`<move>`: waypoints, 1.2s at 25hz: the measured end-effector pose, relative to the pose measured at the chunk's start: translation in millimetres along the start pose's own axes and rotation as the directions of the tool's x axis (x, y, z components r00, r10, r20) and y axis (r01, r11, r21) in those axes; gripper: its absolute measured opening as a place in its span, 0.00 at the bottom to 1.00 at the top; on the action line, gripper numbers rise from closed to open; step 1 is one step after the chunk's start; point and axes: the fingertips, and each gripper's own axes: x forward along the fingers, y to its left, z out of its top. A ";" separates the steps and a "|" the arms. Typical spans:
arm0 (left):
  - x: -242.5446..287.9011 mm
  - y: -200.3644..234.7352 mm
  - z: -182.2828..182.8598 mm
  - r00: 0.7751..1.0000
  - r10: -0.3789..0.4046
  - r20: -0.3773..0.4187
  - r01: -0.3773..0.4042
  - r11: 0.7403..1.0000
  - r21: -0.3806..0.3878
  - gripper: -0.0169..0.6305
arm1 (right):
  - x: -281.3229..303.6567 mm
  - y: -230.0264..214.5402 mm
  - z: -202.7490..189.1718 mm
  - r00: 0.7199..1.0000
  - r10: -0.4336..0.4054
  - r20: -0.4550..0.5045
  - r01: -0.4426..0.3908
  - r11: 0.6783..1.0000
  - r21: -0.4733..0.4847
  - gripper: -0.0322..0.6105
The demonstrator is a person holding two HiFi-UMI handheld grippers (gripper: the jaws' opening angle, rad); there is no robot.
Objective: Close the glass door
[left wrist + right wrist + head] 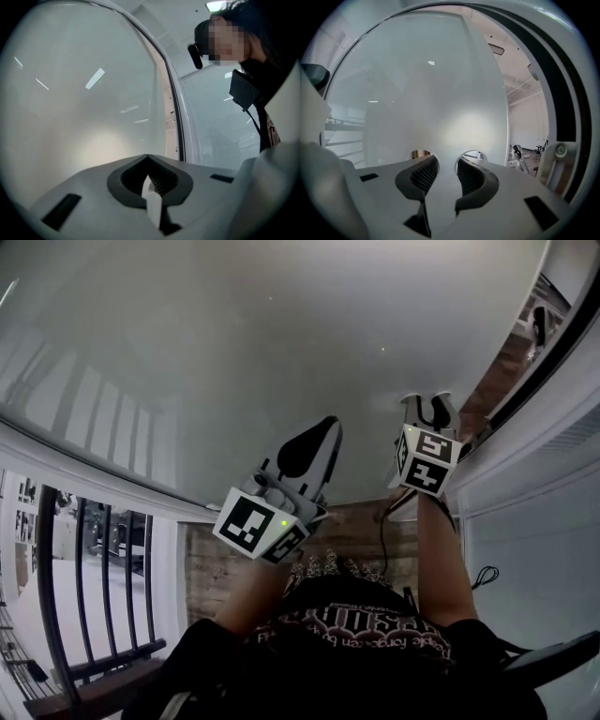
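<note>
Large frosted glass door point(281, 334) fills far side; white door frame point(539, 427) at right. Left gripper point(326, 427) points at glass near middle, jaws pressed together, nothing held. Right gripper point(429, 407) near door's right edge, jaws spread, empty, facing glass.

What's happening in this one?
A person holds the left gripper and right gripper up to a frosted glass door. The left jaws are together; the right jaws stand apart with nothing between them. The door is not yet closed: a gap at its right edge shows the room beyond.
</note>
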 end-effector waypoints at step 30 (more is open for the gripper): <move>-44.5 -69.0 15.2 0.992 0.124 0.019 -0.125 0.991 0.054 0.00 | -69.5 4.5 1.9 0.998 0.067 0.005 -0.067 0.998 -0.006 0.25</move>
